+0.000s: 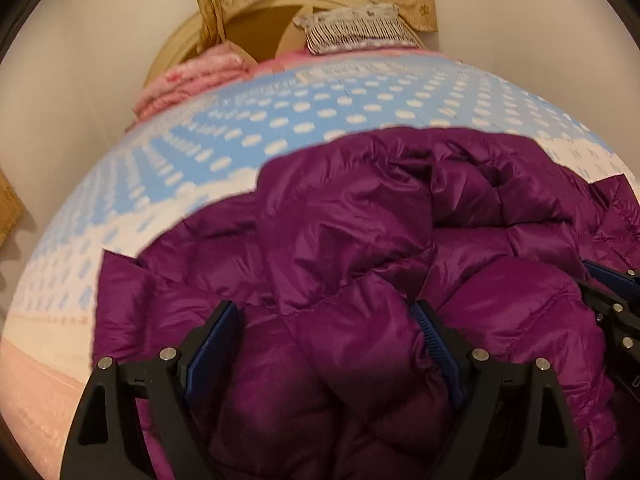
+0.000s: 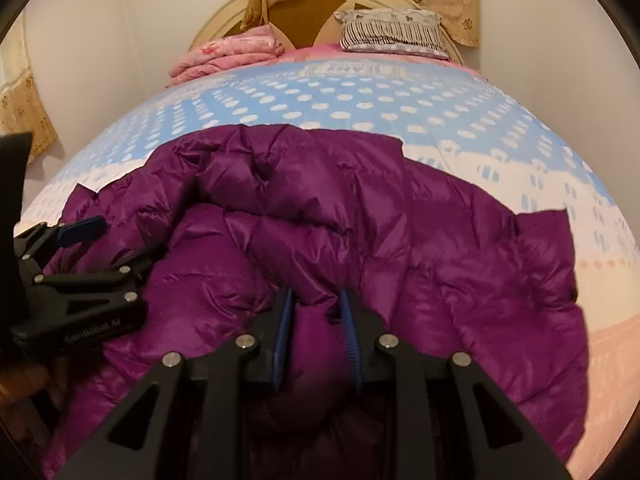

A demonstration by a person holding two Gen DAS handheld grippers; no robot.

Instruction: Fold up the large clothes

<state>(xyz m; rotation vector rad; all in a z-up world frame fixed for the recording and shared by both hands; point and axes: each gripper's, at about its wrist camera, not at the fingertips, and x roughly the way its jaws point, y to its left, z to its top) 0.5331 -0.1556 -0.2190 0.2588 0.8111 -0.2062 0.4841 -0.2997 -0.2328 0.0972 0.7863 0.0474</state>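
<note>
The purple puffer jacket (image 1: pixel 360 240) lies bunched on the bed (image 1: pixel 280 120). The left gripper (image 1: pixel 326 320) has its jaws spread around a fold; only the right wrist view shows the right gripper (image 2: pixel 316 312) jaws pinching jacket fabric.

A purple quilted puffer jacket (image 2: pixel 360 240) lies bunched on the near part of the bed's blue sheet dotted with white (image 2: pixel 340 100). Behind it, at the head of the bed, a folded pink blanket (image 2: pixel 228 54) sits to the left and a striped grey pillow (image 2: pixel 394 32) to the right, both before the rounded cream wooden headboard (image 2: pixel 224 20). The left tool (image 1: pixel 326 320) and right tool (image 2: pixel 316 312) sit side by side on the jacket's near edge, each with a fold of jacket between its fingers.
</note>
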